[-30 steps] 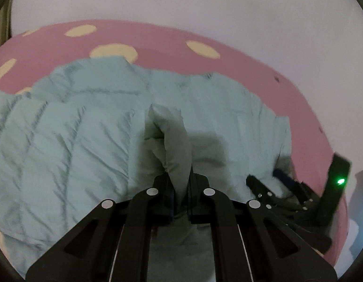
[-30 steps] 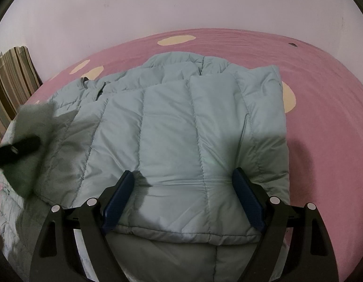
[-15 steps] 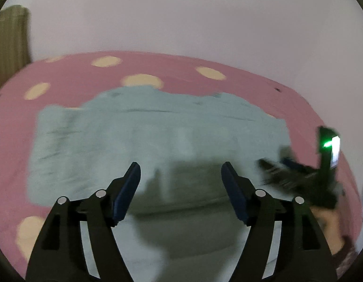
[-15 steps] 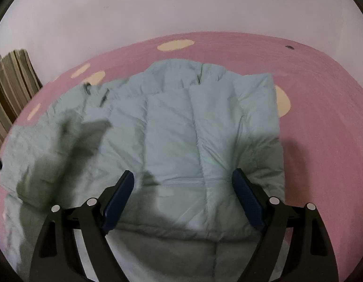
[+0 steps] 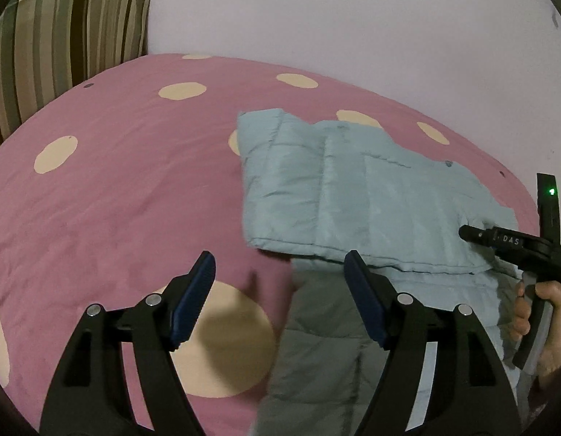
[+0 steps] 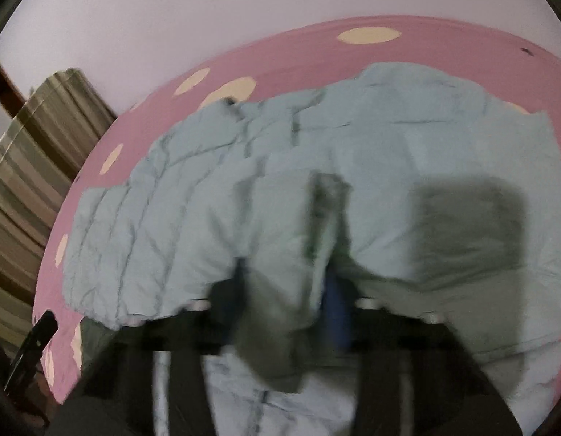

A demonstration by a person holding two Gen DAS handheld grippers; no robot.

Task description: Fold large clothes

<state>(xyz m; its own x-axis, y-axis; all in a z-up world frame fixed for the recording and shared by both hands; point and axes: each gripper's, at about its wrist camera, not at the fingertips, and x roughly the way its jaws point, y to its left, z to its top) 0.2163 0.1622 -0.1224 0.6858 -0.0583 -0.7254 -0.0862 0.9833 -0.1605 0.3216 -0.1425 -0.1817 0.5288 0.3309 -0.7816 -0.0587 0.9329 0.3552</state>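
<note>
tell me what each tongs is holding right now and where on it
Left tongs: open, empty. Right tongs: just closed on the jacket, pinching a bunched fold at its near edge.

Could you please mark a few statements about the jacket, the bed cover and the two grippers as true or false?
1. The jacket is light blue. True.
2. The left gripper grips the jacket. False: its jaws stand open with nothing between them.
3. The right gripper is closed on jacket fabric. True; its jaws have just been closing.
4. The bed cover is plain white. False: it is pink with cream dots.
5. A striped pillow stands by the wall. True.
</note>
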